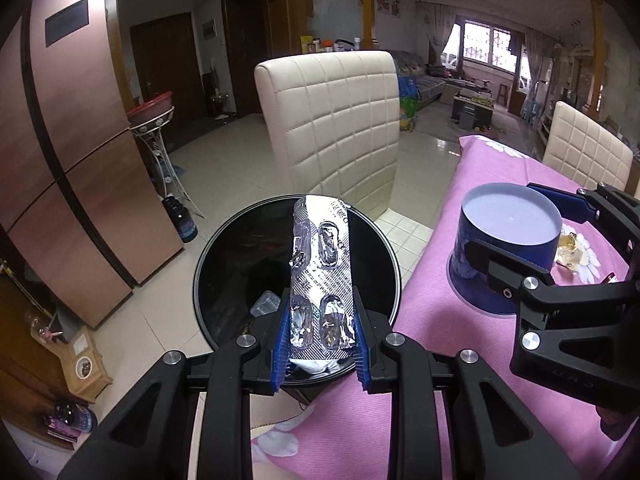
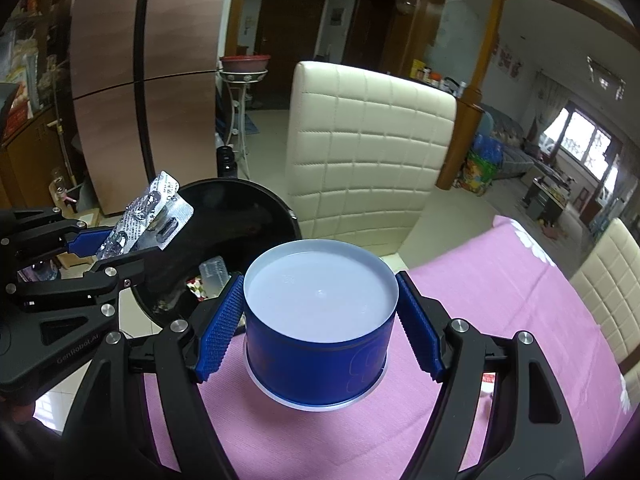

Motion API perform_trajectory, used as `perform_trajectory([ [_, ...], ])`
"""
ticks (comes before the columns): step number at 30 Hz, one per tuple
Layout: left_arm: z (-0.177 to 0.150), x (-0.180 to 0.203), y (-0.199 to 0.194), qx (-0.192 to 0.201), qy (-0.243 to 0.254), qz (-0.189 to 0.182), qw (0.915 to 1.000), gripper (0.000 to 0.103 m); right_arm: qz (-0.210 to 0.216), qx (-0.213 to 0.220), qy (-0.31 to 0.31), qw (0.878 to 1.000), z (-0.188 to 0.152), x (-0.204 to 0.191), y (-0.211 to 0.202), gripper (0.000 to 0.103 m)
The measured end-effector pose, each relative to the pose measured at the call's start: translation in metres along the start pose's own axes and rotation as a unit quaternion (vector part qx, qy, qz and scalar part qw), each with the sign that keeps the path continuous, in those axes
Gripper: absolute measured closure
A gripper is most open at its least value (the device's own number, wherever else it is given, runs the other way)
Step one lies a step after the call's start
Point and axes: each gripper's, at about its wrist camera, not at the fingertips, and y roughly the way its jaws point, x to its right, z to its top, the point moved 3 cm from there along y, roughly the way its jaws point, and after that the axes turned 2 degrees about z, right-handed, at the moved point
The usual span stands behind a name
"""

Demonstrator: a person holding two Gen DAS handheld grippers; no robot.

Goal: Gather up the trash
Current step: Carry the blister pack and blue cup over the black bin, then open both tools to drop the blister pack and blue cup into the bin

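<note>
Two black two-finger grippers with blue ribbed pads: the left gripper (image 1: pixel 320 344) at lower centre of the left wrist view, the right gripper (image 2: pixel 320 324) at lower centre of the right wrist view

One silver foil blister strip (image 1: pixel 320 272), centre of the left view, with four oval pockets showing

One round black trash bin (image 1: pixel 224 264) behind it; inside, one clear plastic blister piece (image 2: pixel 214 274)

One blue cylindrical tub with a white upturned base (image 2: pixel 320 320)

One tabletop under a pink cloth (image 2: pixel 480 320)

Two cream quilted chairs: one (image 1: pixel 332 120) upper centre, one (image 1: pixel 588 148) at the right edge

One copper-brown refrigerator (image 1: pixel 80 140), left

One yellowish crumpled wrapper (image 1: pixel 572 252), right of the tub
</note>
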Motion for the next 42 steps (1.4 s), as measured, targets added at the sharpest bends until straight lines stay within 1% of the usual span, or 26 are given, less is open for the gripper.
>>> perform_trajectory([
  [9, 0.0, -0.015, 0.0, -0.002, -0.017, 0.025, 0.9995, 0.077, 0.021, 0.013, -0.019, 1.0, 0.013, -0.015, 0.006, 0.029],
  [18, 0.003, -0.027, 0.002, -0.002, -0.032, 0.039, 0.9987, 0.077, 0.032, 0.025, -0.035, 0.999, 0.025, -0.023, 0.009, 0.029],
  [23, 0.003, -0.028, 0.003, -0.004, -0.031, 0.041, 0.9987, 0.077, 0.036, 0.025, -0.039, 0.998, 0.028, -0.026, 0.014, 0.029],
  [29, 0.011, -0.028, 0.009, -0.002, -0.03, 0.04, 0.9988, 0.077, 0.037, 0.025, -0.04, 0.998, 0.033, -0.027, 0.019, 0.029],
  [36, 0.017, -0.027, 0.015, 0.003, -0.024, 0.04, 0.9989, 0.076, 0.031, 0.025, -0.037, 0.999, 0.036, -0.022, 0.025, 0.029],
  [40, 0.022, -0.027, 0.022, -0.003, -0.023, 0.038, 0.999, 0.076, 0.028, 0.023, -0.035, 0.999, 0.037, -0.018, 0.029, 0.029],
  [41, 0.023, -0.027, 0.025, -0.007, -0.025, 0.036, 0.999, 0.075, 0.027, 0.023, -0.034, 0.999, 0.037, -0.017, 0.03, 0.029],
  [42, 0.024, -0.027, 0.027, -0.01, -0.027, 0.034, 0.999, 0.072, 0.026, 0.022, -0.032, 0.999, 0.038, -0.016, 0.031, 0.029],
])
